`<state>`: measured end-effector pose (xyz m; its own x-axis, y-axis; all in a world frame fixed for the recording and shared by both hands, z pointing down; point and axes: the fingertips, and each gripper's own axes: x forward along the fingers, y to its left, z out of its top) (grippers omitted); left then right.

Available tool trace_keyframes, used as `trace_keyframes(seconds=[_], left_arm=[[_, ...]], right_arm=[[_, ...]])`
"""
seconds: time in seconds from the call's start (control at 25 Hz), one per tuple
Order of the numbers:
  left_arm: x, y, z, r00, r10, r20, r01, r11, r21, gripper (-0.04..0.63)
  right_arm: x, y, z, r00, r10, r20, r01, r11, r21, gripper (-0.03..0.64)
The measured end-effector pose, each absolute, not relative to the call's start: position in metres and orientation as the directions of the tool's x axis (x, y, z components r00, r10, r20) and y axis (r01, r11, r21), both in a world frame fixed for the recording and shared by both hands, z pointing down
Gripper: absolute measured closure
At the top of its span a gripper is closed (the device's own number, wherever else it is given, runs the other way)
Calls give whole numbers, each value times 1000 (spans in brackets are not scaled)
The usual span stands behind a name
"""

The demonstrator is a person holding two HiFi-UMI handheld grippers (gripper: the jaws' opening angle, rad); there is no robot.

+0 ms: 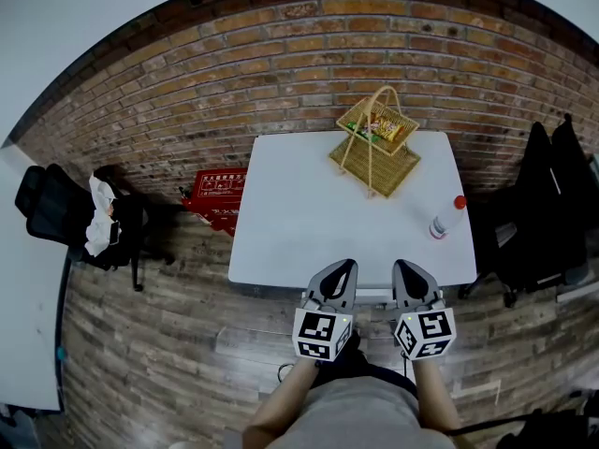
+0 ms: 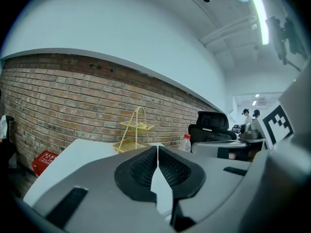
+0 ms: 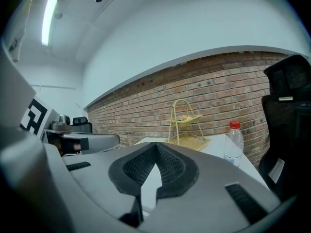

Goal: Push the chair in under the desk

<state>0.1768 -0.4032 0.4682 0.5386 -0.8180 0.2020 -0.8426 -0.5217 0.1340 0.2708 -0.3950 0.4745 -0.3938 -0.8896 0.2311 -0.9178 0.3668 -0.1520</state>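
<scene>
A white desk point(image 1: 281, 213) stands against the brick wall. Both grippers hover side by side over its near edge, pointing at the wall. My left gripper point(image 1: 344, 267) is shut with nothing between its pads, and the same holds in the left gripper view point(image 2: 157, 152). My right gripper point(image 1: 404, 267) is also shut and empty point(image 3: 156, 147). Below and between the two marker cubes a dark shape point(image 1: 348, 352) shows at the desk's front. It looks like part of a black chair, mostly hidden by the grippers, the desk and my body. Neither gripper touches it visibly.
On the desk stand a yellow two-tier wire basket point(image 1: 376, 143) and a red-capped bottle point(image 1: 446, 217). A black office chair with white cloth point(image 1: 80, 218) stands at the left, dark chairs point(image 1: 543, 204) at the right, a red crate point(image 1: 217, 187) by the wall.
</scene>
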Motion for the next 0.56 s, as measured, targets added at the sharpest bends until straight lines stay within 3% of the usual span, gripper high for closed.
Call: trace_keyframes(seconds=[0.56], left_arm=[[170, -401, 465, 532, -823, 199, -847, -516, 127, 575]], right_arm=[[259, -392, 481, -415, -873, 255, -909, 390, -146, 601]])
